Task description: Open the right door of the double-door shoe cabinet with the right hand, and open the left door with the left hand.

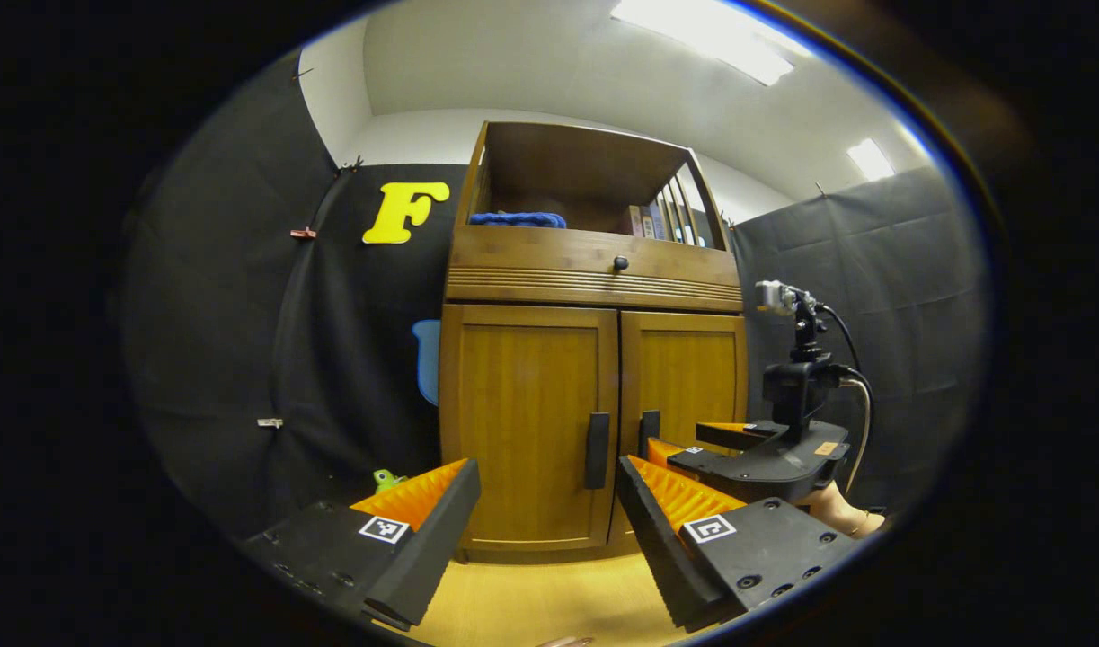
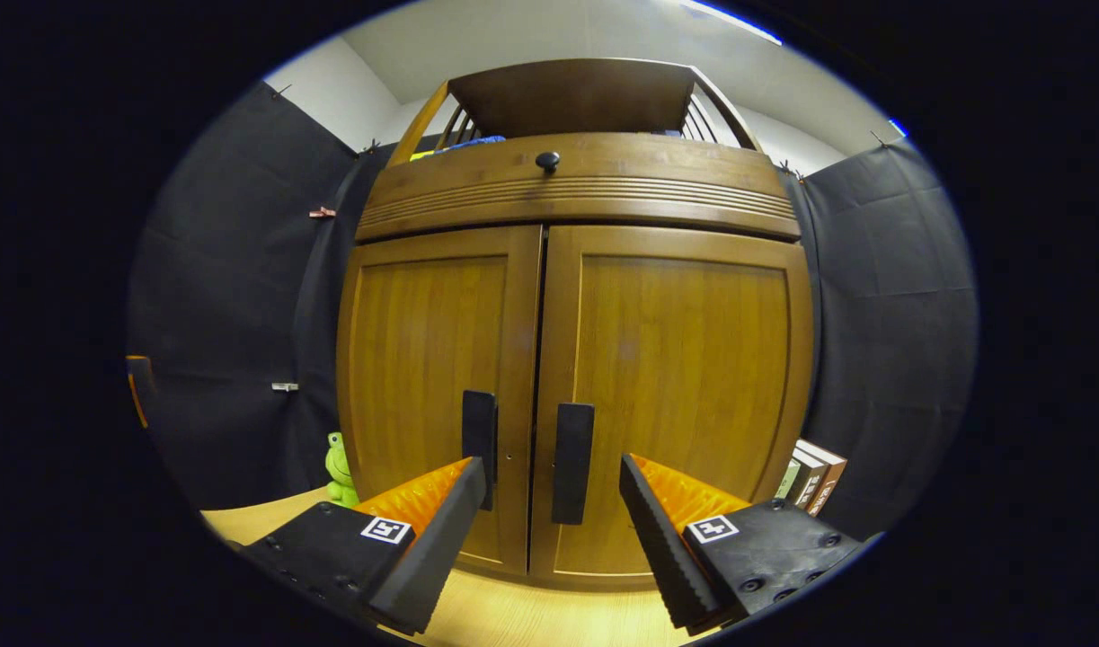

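A wooden shoe cabinet [image 1: 594, 270] stands against the black wall, both doors closed. In the left gripper view the left door [image 1: 527, 422] carries a dark vertical handle [image 1: 597, 451], and my left gripper [image 1: 549, 481] is open some way in front of it. The right gripper [image 1: 684, 440], with a hand under it, hovers open near the right door's handle [image 1: 650, 429]. In the right gripper view my right gripper [image 2: 553, 476] is open, close to the cabinet, with the right door's handle [image 2: 572, 463] standing between its fingers, apart from them. The left door's handle [image 2: 479, 431] sits just beside the left finger.
A small green frog toy [image 2: 338, 469] sits on the wooden surface [image 2: 549, 620] left of the cabinet. Several books [image 2: 810, 476] lean at its right. A drawer with a dark knob [image 2: 547, 161] runs above the doors, and a blue cloth [image 1: 517, 219] lies on the open shelf.
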